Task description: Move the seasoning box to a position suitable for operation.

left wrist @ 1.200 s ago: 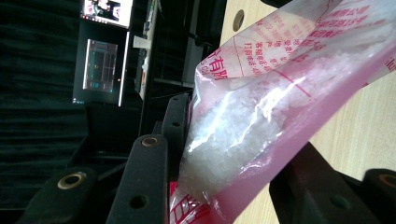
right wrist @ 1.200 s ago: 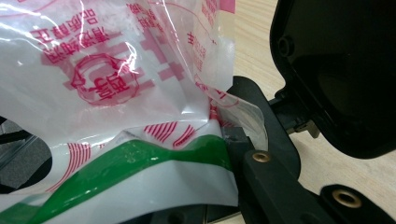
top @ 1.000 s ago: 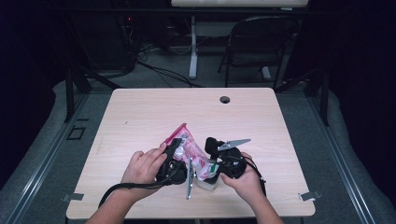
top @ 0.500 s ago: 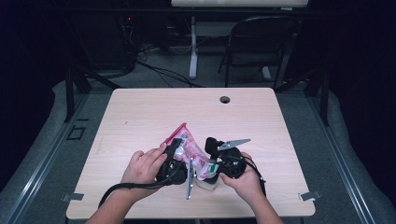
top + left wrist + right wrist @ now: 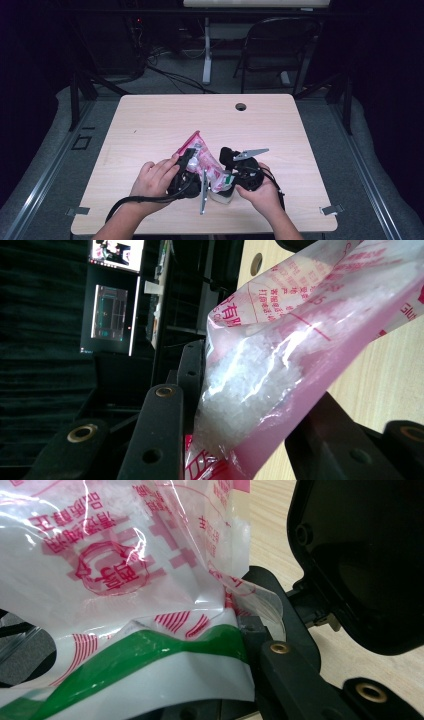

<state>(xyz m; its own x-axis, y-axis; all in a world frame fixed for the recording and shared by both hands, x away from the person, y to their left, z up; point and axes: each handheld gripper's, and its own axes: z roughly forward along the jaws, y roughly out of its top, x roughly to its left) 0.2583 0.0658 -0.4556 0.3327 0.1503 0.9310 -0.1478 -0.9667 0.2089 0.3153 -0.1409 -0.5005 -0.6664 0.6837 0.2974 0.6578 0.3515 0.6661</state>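
Almost nothing has shifted in the last second: both hands sit where they were at the near edge of the tabletop (image 5: pixel 150 125), and the pink plastic bag (image 5: pixel 202 160) of white crystals lies stretched between them just as before. The only change is small. The left gripper (image 5: pixel 186 167) has drawn its jaws in a touch, and in the left gripper view they press the bag's plump, crystal-filled end (image 5: pixel 260 375) from both sides. The right gripper (image 5: pixel 234 172) stays clamped on the other end, where the film bears a green stripe (image 5: pixel 150 650). I take this for a firmer grip before pulling or tearing the bag open; no opening is visible yet.

Beyond the hands the pale wood is bare up to a round cable hole (image 5: pixel 241 106). Farther back a dark folding chair (image 5: pixel 280 50) stands on grey floor, with cables trailing into the dim room.
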